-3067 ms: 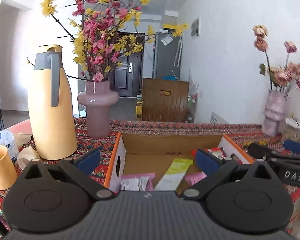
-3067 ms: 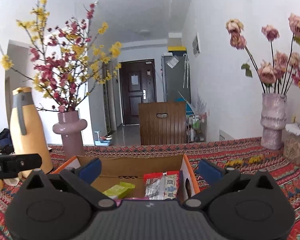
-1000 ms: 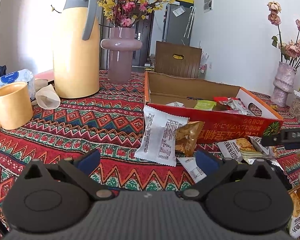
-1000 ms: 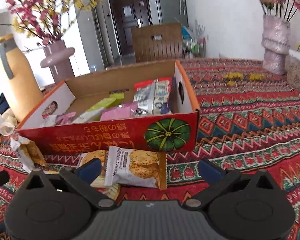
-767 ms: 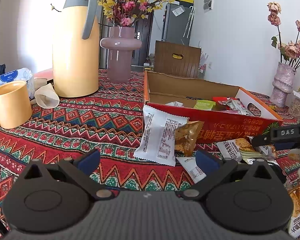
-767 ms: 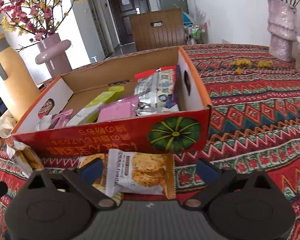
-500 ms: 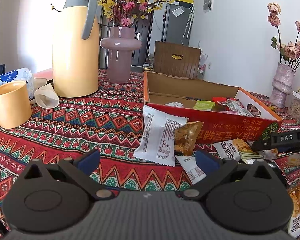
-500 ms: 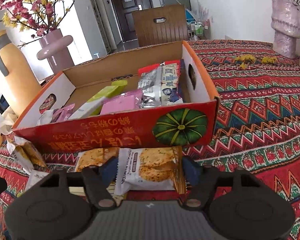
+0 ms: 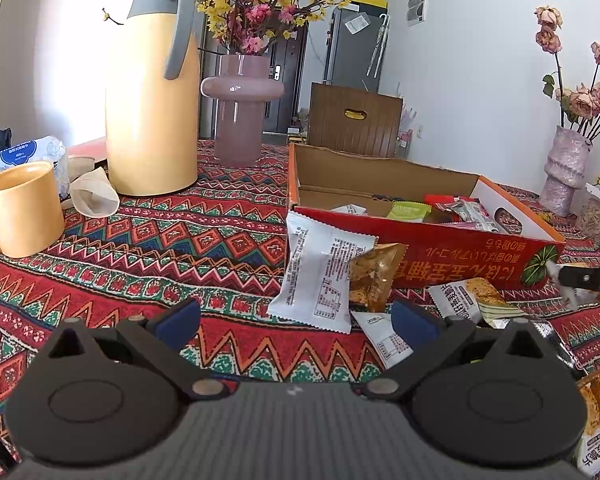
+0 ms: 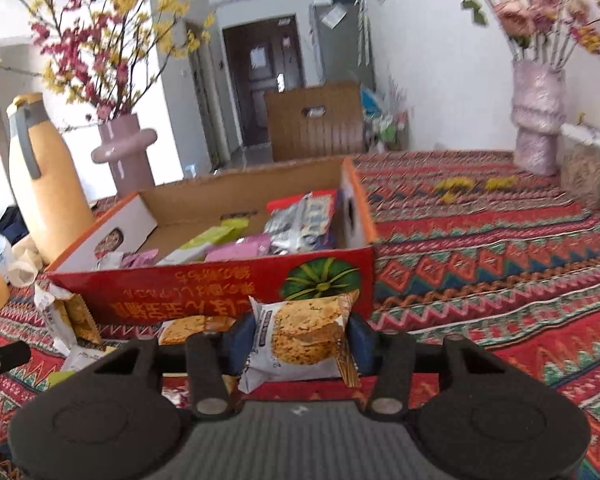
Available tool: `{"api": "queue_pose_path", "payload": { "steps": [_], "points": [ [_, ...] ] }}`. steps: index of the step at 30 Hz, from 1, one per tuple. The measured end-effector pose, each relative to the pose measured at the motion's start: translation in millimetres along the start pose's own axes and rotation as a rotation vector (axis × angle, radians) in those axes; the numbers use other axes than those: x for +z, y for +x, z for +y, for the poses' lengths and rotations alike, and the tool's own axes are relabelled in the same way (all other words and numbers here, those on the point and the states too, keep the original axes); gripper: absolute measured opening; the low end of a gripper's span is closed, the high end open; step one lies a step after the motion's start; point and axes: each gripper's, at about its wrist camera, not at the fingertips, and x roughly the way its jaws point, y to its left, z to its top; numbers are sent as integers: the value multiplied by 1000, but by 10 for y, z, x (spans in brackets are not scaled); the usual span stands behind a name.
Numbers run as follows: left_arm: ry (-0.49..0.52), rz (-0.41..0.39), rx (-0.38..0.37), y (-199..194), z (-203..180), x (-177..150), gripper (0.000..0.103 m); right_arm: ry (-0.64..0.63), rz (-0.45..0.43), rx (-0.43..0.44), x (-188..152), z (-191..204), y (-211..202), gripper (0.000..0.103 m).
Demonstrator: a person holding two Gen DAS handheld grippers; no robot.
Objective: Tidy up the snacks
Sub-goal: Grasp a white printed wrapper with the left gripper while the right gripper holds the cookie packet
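Note:
A red cardboard box (image 10: 220, 284) with several snack packets inside stands on the patterned cloth. My right gripper (image 10: 300, 338) is just in front of it. Its jaws are closing, and the blue pads (image 10: 240, 332) press the sides of a white cookie packet (image 10: 300, 320), which is raised off the cloth. More packets lie by the box's front wall (image 9: 460, 256): a white packet (image 9: 320, 272) leaning on it, an amber one (image 9: 374, 276) and others to the right. My left gripper (image 9: 296, 320) hangs open over the cloth, short of these packets, with nothing between its fingers.
A tall yellow jug (image 9: 152, 92), a pink vase of blossoms (image 9: 240, 116), a yellow mug (image 9: 20, 208) and a tipped paper cup (image 9: 94, 198) stand left of the box. A vase of roses (image 10: 536, 120) and a jar (image 10: 588, 176) stand at the far right.
The right gripper's jaws have come together onto the cookie packet and lifted it off the cloth, with the view tipping up. The left gripper has stayed put.

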Motion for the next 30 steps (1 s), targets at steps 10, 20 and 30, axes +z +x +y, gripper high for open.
{"api": "queue_pose_path", "payload": {
  "steps": [10, 20, 30],
  "points": [
    [7, -13, 20, -12, -22, 1, 103, 82, -75, -28, -156, -200, -35, 49],
    [112, -12, 25, -89, -137, 138, 103, 81, -90, -21, -188, -188, -53, 50],
    [215, 41, 37, 162, -248, 362, 103, 87, -101, -11, -187, -193, -71, 50]
  ]
}}
